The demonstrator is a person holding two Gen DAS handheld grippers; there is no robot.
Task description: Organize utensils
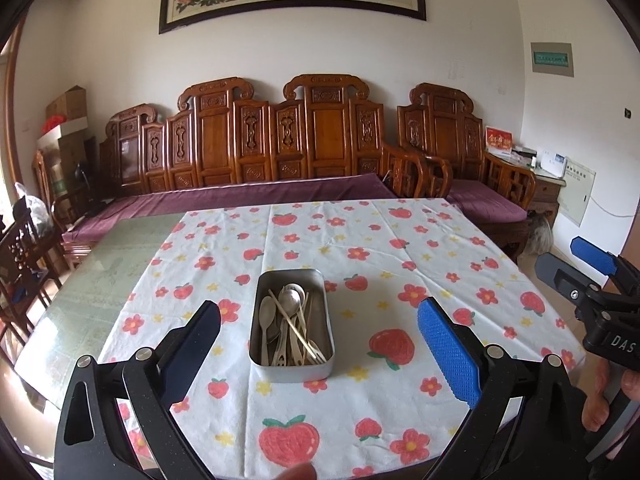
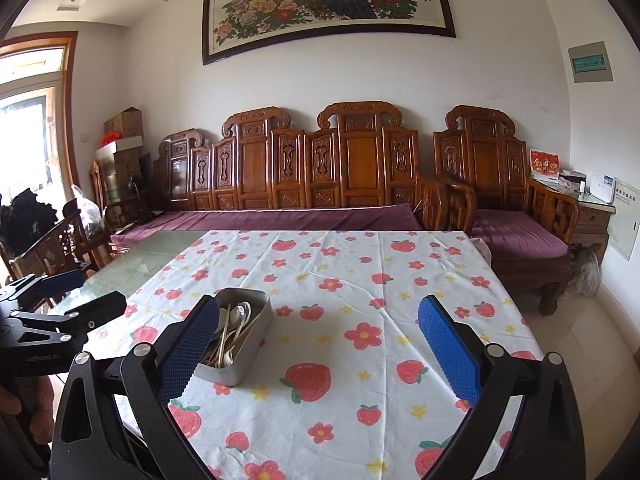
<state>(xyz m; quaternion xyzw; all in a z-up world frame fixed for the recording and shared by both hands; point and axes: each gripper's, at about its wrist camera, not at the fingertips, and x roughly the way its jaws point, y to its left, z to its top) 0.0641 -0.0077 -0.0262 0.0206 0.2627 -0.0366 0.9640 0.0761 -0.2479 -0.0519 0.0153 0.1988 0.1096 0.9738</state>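
A rectangular metal tin (image 1: 291, 368) stands on the strawberry-print tablecloth (image 1: 360, 248), holding several spoons, forks and chopsticks (image 1: 290, 320). My left gripper (image 1: 320, 344) is open and empty, above the table with the tin between and just beyond its fingers. My right gripper (image 2: 320, 344) is open and empty, to the right of the tin (image 2: 236, 374), which sits by its left finger (image 2: 188, 352). The right gripper also shows at the right edge of the left wrist view (image 1: 576, 268); the left gripper shows at the left of the right wrist view (image 2: 76, 292).
The cloth covers the right part of a glass-topped table (image 1: 100, 272). A carved wooden sofa with purple cushions (image 1: 256, 196) stands behind the table. Wooden chairs (image 1: 24, 264) stand at the left, a side cabinet (image 2: 592, 216) at the right.
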